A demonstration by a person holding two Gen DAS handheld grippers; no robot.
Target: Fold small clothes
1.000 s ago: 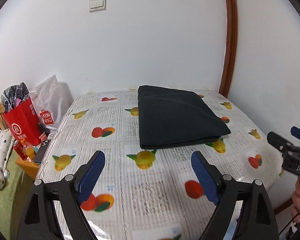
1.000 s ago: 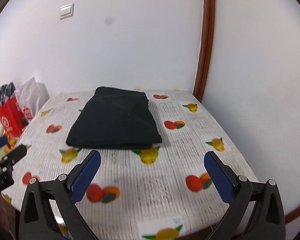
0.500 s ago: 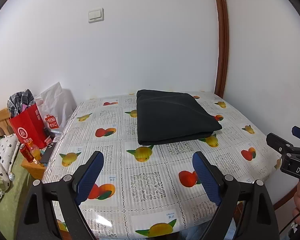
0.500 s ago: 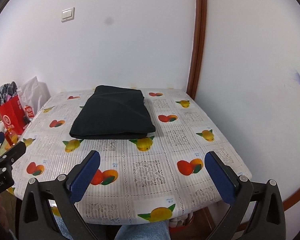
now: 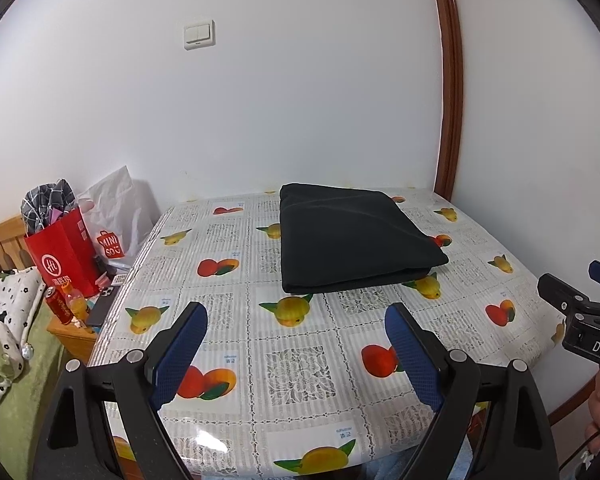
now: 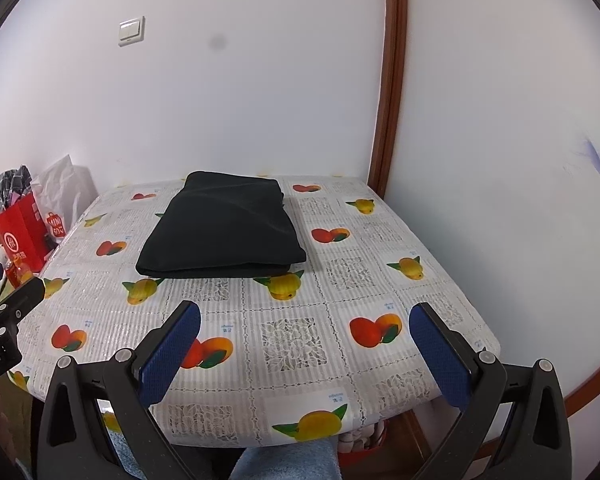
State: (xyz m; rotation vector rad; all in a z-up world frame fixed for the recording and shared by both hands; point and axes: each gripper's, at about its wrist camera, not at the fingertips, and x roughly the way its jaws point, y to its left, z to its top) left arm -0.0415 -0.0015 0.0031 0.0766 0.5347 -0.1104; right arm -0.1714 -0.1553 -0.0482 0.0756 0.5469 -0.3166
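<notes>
A dark folded garment [image 5: 352,240] lies flat on the far half of the table [image 5: 300,364], near the wall; it also shows in the right wrist view [image 6: 228,228]. My left gripper [image 5: 296,336] is open and empty, held back over the table's near edge. My right gripper [image 6: 304,336] is open and empty, also over the near edge. Each gripper shows at the side of the other's view: the right one [image 5: 580,304] and the left one [image 6: 4,312].
The table carries a fruit-print cloth [image 6: 292,336] and stands in a corner with white walls and a brown trim [image 5: 448,80]. Left of it are a red paper bag [image 5: 60,256], a white bag [image 5: 116,216], bottles [image 5: 68,300] and bedding [image 5: 4,320].
Both grippers have pulled back and away from the garment, so more of the table's near edge shows. The garment has not moved. Both grippers stay open.
</notes>
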